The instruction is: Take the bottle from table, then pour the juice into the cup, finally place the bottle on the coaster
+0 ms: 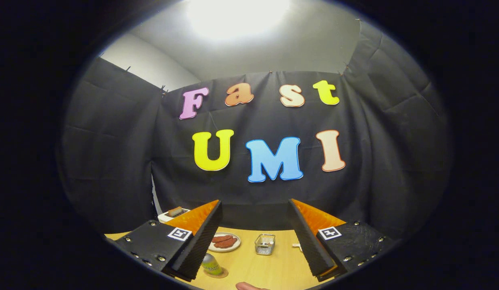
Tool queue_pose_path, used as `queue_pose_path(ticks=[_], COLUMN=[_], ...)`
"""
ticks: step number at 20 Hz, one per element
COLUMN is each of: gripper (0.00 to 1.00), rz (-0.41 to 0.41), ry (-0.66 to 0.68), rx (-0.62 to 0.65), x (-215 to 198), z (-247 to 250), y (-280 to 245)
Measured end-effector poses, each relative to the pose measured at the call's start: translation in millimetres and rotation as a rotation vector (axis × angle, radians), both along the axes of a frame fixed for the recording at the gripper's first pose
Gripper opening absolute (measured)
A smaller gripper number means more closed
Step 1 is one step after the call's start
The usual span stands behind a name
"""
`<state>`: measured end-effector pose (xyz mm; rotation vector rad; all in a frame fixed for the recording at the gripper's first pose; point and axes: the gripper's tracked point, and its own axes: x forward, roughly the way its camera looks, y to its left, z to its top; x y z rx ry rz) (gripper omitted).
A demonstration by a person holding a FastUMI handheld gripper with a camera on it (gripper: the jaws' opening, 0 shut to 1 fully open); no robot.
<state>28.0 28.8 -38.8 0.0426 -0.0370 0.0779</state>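
Between the tongs (255, 237) — spread wide, empty — bare table (273, 266) reaches a glass cup (265, 244)

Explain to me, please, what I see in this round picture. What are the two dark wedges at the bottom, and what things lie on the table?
The picture comes from a wide-angle camera that rides on a hand-held gripper and looks forward along it. The two wedges are its fingers, one on each side. They stand wide apart and hold nothing.

Below them is a wooden table. Between the fingers, further away, stands a small clear cup. Beside it lies a plate with reddish food. Close to the left finger stands a bottle on a round coaster; the finger partly hides it. Behind the left finger is a white toaster. Something pale, perhaps a fingertip, shows at the near edge.

A black cloth wall closes the booth, with a bright lamp above.
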Motion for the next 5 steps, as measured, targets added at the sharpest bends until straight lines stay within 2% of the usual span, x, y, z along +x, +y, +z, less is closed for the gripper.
queue_pose_path(ticks=[5], gripper=[0.98], rz=[0.000], ry=[0.017], rx=[-0.018], x=[-6], z=[-15], y=[-20])
